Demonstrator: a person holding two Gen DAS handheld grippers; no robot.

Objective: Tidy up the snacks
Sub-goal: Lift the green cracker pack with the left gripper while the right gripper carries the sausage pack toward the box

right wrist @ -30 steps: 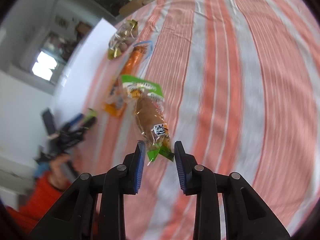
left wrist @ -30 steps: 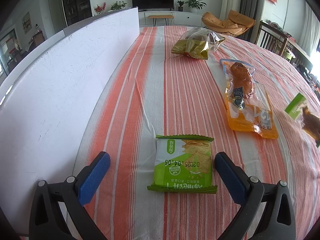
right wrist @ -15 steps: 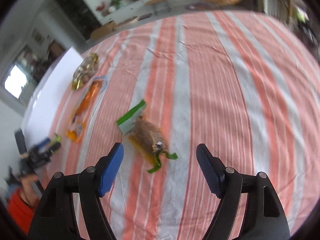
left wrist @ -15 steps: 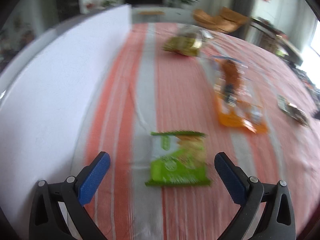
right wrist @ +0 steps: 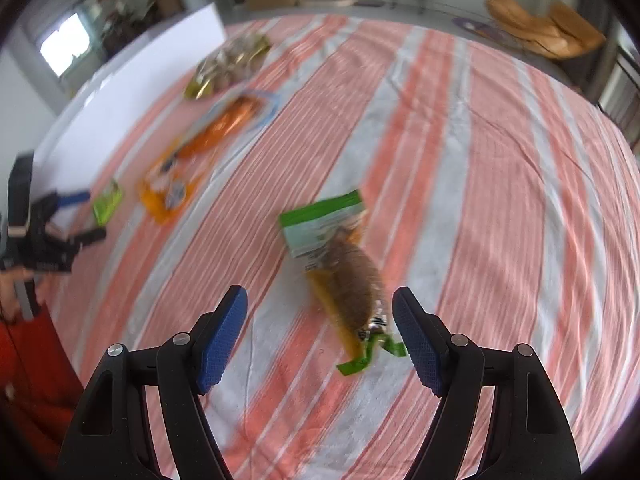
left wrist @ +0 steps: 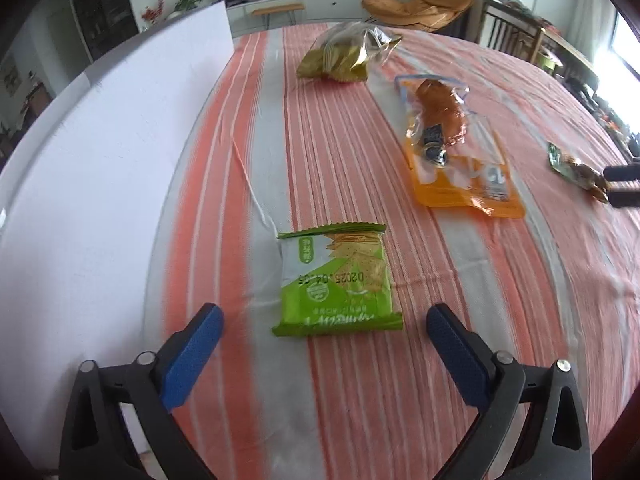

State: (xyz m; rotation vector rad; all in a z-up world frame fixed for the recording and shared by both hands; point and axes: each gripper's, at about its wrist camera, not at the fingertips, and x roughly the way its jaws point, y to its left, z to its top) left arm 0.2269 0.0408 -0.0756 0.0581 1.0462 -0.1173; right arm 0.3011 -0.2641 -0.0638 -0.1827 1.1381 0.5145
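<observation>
Left tool (left wrist: 320, 330): we find its jaws wide apart and closing, gripping nothing; the blue pads stand clear of any packet.
Green cracker packet (left wrist: 336, 280): we see it flat on the bench (left wrist: 340, 160), just ahead of the left tool and between the lines of its two fingers, touching neither.
Right tool (right wrist: 320, 320): we record the jaws apart, pads on nothing.
Brown bread packet (right wrist: 344, 268): it lies on the bench just ahead of the right tool, its green tail end (right wrist: 372, 354) close to the right-hand finger, its white and green end pointing away.
Orange pouch (left wrist: 456, 148): farther off, right of the cracker packet, well apart from both tools.
Gold bag (left wrist: 348, 54): farthest, near the bench's far side.
White board (left wrist: 100, 160): upright along the bench's left edge.
Person: a hand (right wrist: 12, 284) and a red sleeve (right wrist: 28, 360) at the left edge of the right wrist view.
</observation>
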